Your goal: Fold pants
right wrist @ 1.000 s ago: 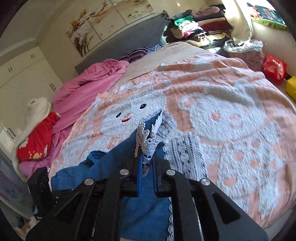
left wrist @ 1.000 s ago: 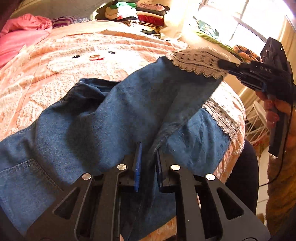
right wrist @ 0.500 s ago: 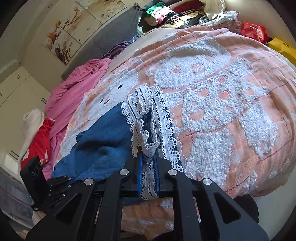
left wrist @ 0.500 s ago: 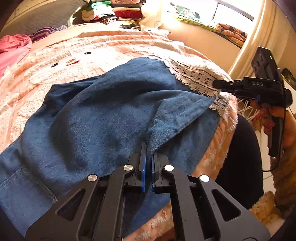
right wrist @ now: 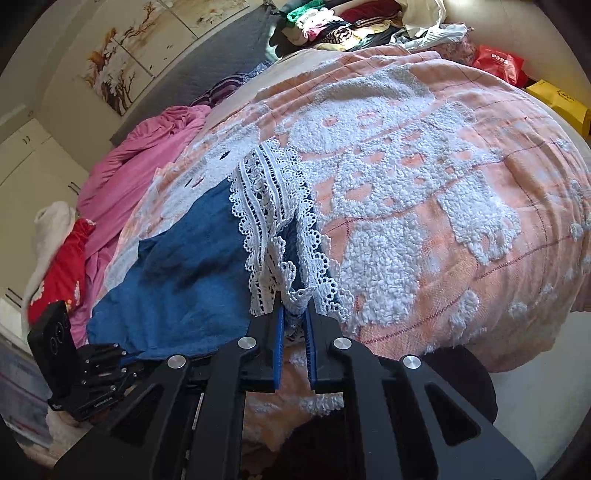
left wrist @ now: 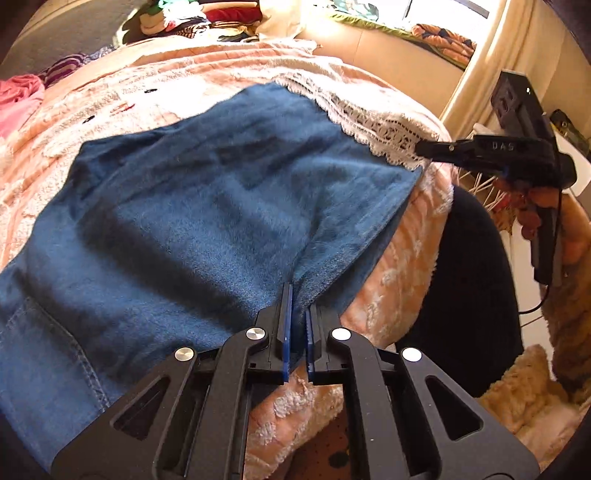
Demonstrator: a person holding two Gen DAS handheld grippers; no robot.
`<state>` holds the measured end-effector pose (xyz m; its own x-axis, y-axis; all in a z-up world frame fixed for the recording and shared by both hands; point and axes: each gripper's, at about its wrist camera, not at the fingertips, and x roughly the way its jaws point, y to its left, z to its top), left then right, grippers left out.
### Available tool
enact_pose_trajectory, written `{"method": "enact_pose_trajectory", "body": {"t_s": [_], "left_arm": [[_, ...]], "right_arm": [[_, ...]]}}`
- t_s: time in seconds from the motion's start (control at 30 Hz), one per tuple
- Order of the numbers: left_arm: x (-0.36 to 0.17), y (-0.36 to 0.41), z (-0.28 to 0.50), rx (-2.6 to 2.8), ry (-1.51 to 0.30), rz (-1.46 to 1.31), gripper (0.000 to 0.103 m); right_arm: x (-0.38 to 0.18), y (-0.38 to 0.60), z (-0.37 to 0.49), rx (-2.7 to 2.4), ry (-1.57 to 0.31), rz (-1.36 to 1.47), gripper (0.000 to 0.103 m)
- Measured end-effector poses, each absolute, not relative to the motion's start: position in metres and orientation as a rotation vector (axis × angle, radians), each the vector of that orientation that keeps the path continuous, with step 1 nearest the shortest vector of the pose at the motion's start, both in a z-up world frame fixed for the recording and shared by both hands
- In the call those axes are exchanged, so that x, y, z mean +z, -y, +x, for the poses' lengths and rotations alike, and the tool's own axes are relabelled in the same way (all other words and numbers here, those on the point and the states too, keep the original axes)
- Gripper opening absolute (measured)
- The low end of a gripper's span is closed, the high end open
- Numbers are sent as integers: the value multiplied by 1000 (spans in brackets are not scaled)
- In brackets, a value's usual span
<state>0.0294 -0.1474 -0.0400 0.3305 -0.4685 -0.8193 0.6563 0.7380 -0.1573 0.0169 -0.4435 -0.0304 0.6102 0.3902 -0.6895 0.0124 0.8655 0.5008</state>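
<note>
Wall paintings [right wrist: 122, 62] behind right-view pants [right wrist: 184, 266]

Sunlight is pouring through a window [left wrist: 436, 7] far ahead and to the right of the fingers, washing over a bed [right wrist: 461, 192] that is wearing a peach blanket with white fleecy bear figures. A heap of clothes [right wrist: 347, 22] is sitting at the far end of the bed, ahead of the fingers. A pink quilt [right wrist: 147, 155] is lying bunched to the left ahead, beside a grey headboard [right wrist: 207, 77] and a tree painting [right wrist: 122, 62] hanging on the cream wall. White cupboards [right wrist: 26, 158] are standing at far left.
</note>
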Motion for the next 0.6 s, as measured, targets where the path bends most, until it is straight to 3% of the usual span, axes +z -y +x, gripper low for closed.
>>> {"method": "enact_pose_trajectory", "body": {"t_s": [0.13,0.23,0.37,0.43,0.6], "left_arm": [[-44,144,34,-749,-999,165,4],[-44,139,31,-771,-994,130,14],[-42,139,26,-785,-994,102,25],[-38,134,23,-794,-995,58,33],[-16,97,4,-733,-942,-43,45]], "right_arm": [[-29,444,12,218,-898,473,12],[-15,445,0,149,-879,395,28],[12,436,-15,128,-799,312,30],[23,415,-12,200,-773,270,37],[8,364,21,323,-838,141,42]]}}
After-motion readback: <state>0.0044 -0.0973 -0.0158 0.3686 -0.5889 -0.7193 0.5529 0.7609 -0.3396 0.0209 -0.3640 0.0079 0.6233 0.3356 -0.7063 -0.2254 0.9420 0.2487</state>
